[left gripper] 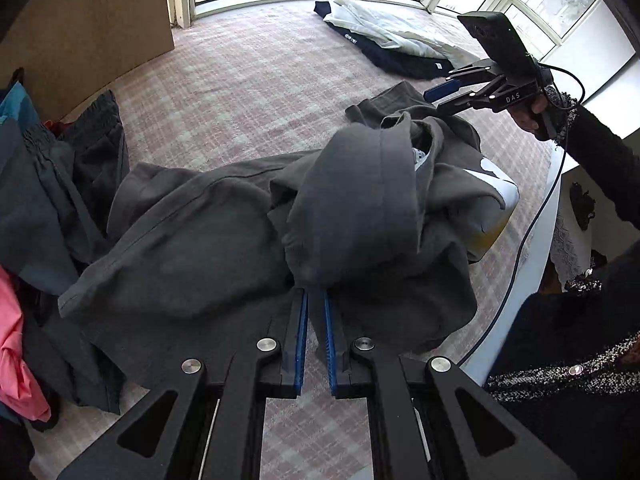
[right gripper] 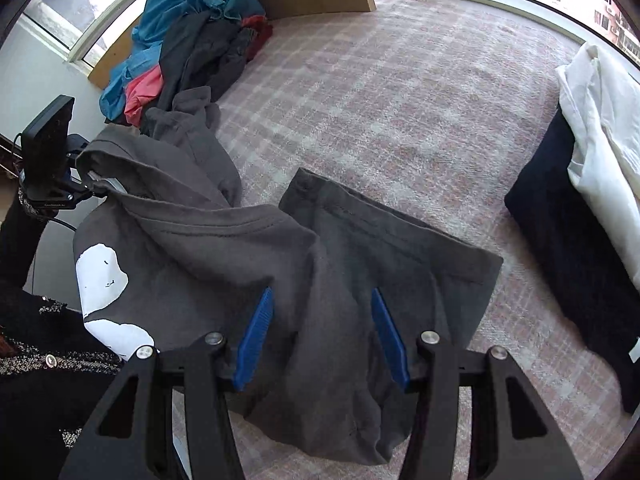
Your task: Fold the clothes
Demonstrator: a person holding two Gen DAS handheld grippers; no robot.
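The left tool (left gripper: 316, 308) clamps a grey shirt (left gripper: 224, 240) over the surface (left gripper: 248, 92); the right tool (right gripper: 322, 300) hovers apart.

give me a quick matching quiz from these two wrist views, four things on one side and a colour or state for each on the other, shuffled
Things:
1. left gripper
2. right gripper
3. grey t-shirt
4. white garment

Colour or state:
A. lies on top of a dark navy one, off to the side
B. jaws apart, with grey cloth lying between them
C. crumpled, with a white print on it
D. shut on a bunched fold of grey cloth

Pairs: 1-D, 2-B, 3-C, 4-A
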